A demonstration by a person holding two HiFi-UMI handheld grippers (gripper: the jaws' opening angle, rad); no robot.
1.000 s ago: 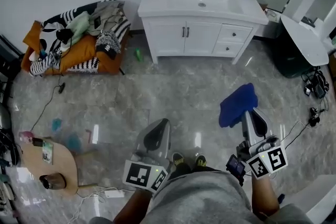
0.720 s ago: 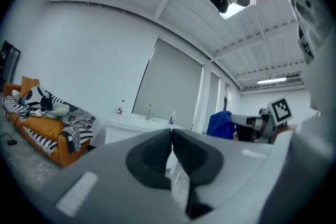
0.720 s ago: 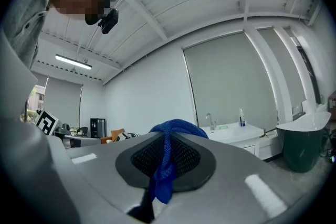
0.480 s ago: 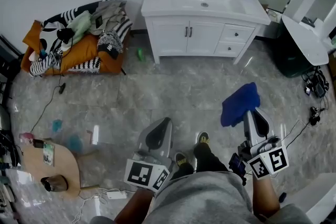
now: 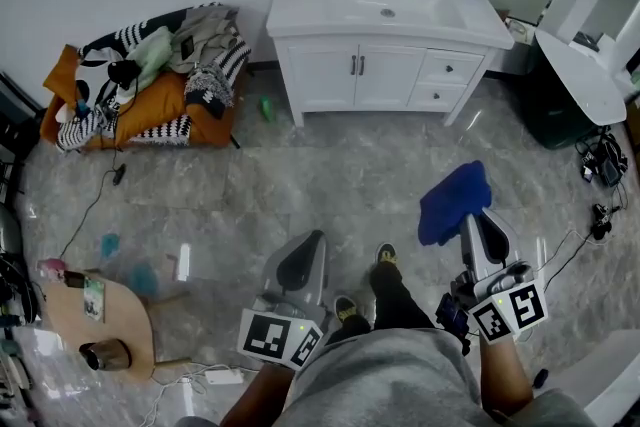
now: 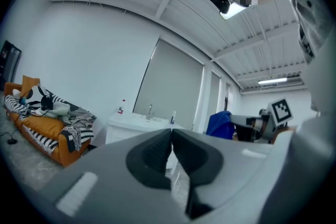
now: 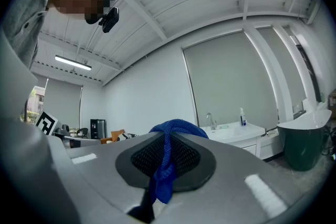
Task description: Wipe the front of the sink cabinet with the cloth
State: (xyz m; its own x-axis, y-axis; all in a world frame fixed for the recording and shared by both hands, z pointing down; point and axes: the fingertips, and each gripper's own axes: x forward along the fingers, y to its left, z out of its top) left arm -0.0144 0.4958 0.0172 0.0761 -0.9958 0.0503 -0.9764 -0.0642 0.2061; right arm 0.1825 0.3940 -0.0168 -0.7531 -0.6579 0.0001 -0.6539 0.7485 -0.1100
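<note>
Approach step; no wiping yet. The right gripper (image 5: 474,218) has its fingers clamped on the blue cloth (image 5: 455,200), which bunches beyond their tips. The left gripper (image 5: 308,245) has its fingers pressed together, empty. The sink cabinet (image 5: 385,75) stands well ahead of both. In my judgement the next move calls for closing in and pressing the cloth to its front.

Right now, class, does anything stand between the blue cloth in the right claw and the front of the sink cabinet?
Nothing visible does. The right claw is shut on the blue cloth, and only bare floor lies between it and the front of the sink cabinet. A small green object lies off to the left of that path.
</note>
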